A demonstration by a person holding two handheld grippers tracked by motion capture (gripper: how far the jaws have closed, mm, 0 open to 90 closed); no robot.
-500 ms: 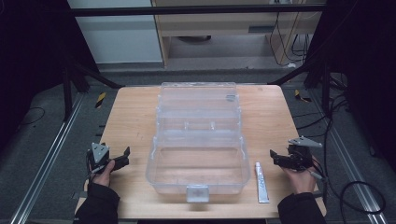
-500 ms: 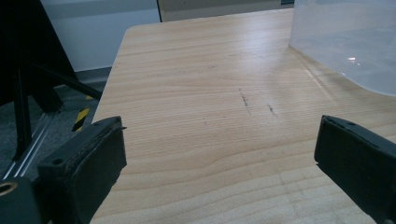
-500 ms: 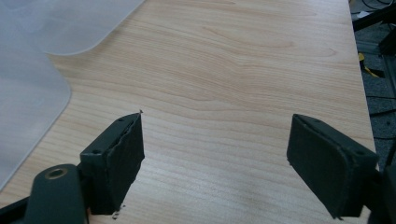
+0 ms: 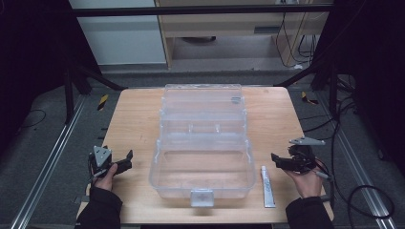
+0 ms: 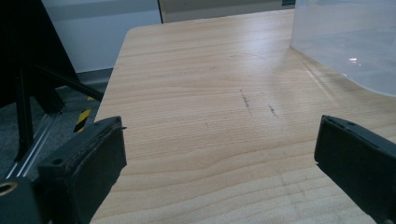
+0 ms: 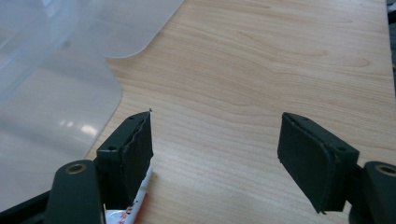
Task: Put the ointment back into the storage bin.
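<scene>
Centrally, the clear plastic box (image 4: 202, 143) sits open on the wooden table (image 4: 133, 119), long axis running away from the person. A white tube (image 4: 268, 187) lies just right of it, parallel. Left gripper (image 4: 125, 160) and right gripper (image 4: 277, 159) rest at opposite edges, jaws spread, empty. The right gripper view shows red print on the tube (image 6: 135, 207).

A clear plastic lidded box (image 4: 202, 157) sits mid-frame on my wooden tabletop (image 4: 133, 124); a small white tube (image 4: 267, 186) lies just right of it, lower right.
</scene>
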